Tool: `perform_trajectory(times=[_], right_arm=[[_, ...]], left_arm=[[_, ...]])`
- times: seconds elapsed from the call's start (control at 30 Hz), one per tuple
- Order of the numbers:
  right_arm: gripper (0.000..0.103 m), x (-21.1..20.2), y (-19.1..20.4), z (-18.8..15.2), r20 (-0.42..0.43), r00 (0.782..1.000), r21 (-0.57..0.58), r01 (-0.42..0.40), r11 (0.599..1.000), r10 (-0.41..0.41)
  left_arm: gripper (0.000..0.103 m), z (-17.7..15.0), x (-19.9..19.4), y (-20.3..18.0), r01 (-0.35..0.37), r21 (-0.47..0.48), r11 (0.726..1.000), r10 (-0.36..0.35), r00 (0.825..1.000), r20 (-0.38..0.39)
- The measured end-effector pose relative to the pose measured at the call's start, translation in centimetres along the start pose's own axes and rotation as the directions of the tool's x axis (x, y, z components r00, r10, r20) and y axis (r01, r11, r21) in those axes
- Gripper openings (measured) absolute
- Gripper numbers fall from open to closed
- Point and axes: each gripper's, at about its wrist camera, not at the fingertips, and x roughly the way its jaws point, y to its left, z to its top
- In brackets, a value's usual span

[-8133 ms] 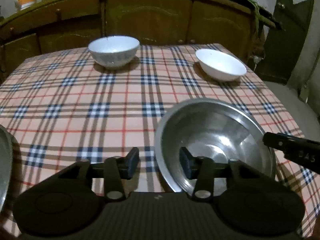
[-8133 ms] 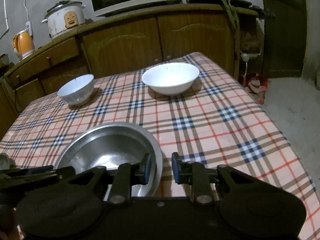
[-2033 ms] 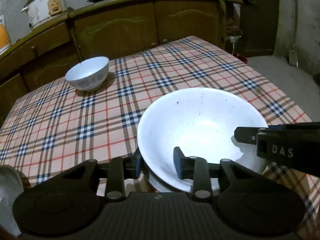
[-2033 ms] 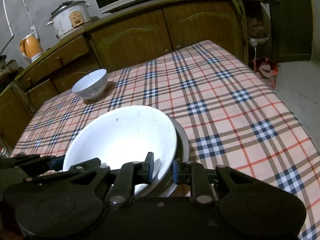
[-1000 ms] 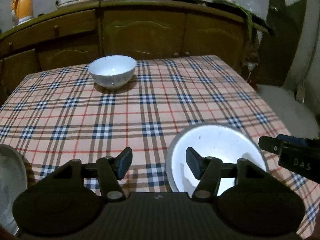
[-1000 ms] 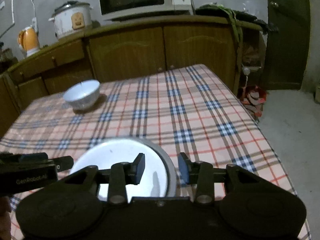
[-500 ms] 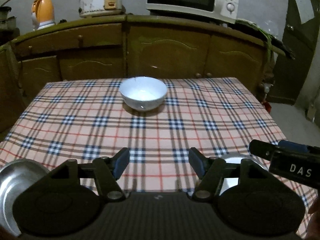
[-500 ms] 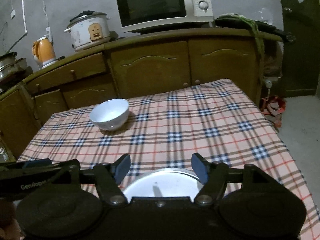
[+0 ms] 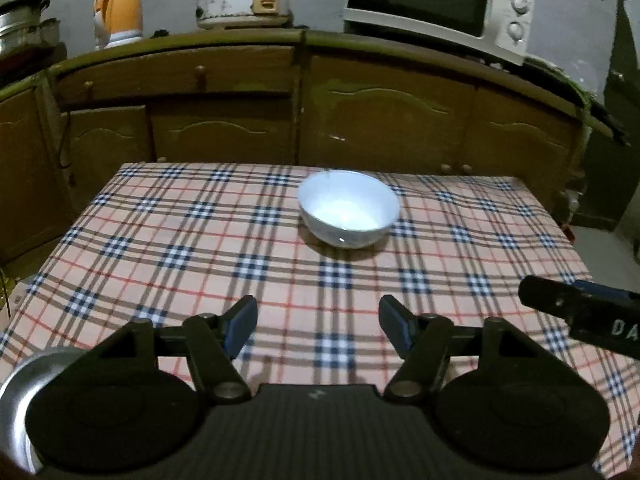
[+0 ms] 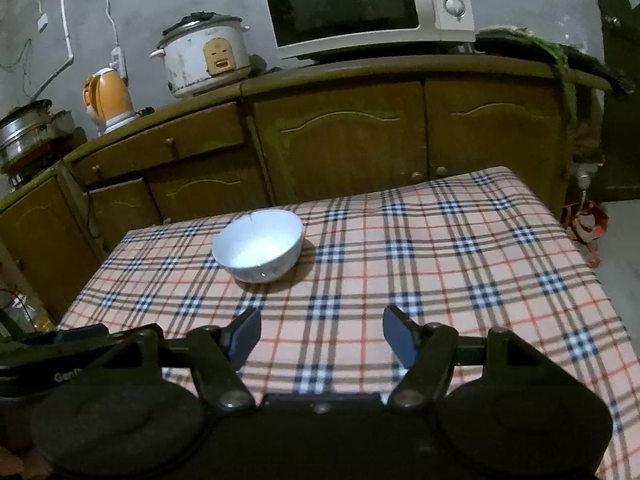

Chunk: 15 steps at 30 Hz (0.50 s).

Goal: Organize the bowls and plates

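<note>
A small white bowl [image 9: 348, 216] stands alone on the plaid tablecloth [image 9: 180, 256], towards the far side. My left gripper [image 9: 318, 320] hovers well short of it, open, with only cloth between its fingers. In the right wrist view the same bowl [image 10: 258, 250] sits ahead and to the left of my right gripper [image 10: 320, 334], which is also open and holds nothing. A steel dish rim [image 9: 20, 384] shows at the lower left of the left wrist view. The right gripper's finger [image 9: 576, 308] pokes in from the right there.
Brown cabinets [image 10: 340, 148] run along the wall behind the table, carrying a microwave [image 10: 360, 4], a rice cooker [image 10: 204, 56] and an orange kettle [image 10: 108, 98]. The table's right edge [image 10: 588, 256] drops to the floor by a dark door [image 10: 620, 80].
Both grippers have drawn back and risen away from the white bowl stacked in the steel bowl, which has slipped out of view beneath them. Both pairs of jaws stand wider than a second ago.
</note>
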Motion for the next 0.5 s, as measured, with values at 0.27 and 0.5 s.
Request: perform_trajectory(times=[0.27, 0.5], right_arm=[[0.08, 5.6, 1.0, 3.2, -0.021, 0.999, -0.001, -0.026, 1.0, 0.026], [0.08, 12.3, 1.7, 5.4, -0.067, 0.998, 0.003, -0.019, 1.0, 0.019]], left_arm=[[0.069, 3.3, 4.6, 2.1, -0.039, -0.028, 0.999, 0.039, 0.999, -0.01], [0.069, 6.2, 10.2, 3.0, -0.048, -0.022, 0.999, 0.048, 0.999, -0.019]])
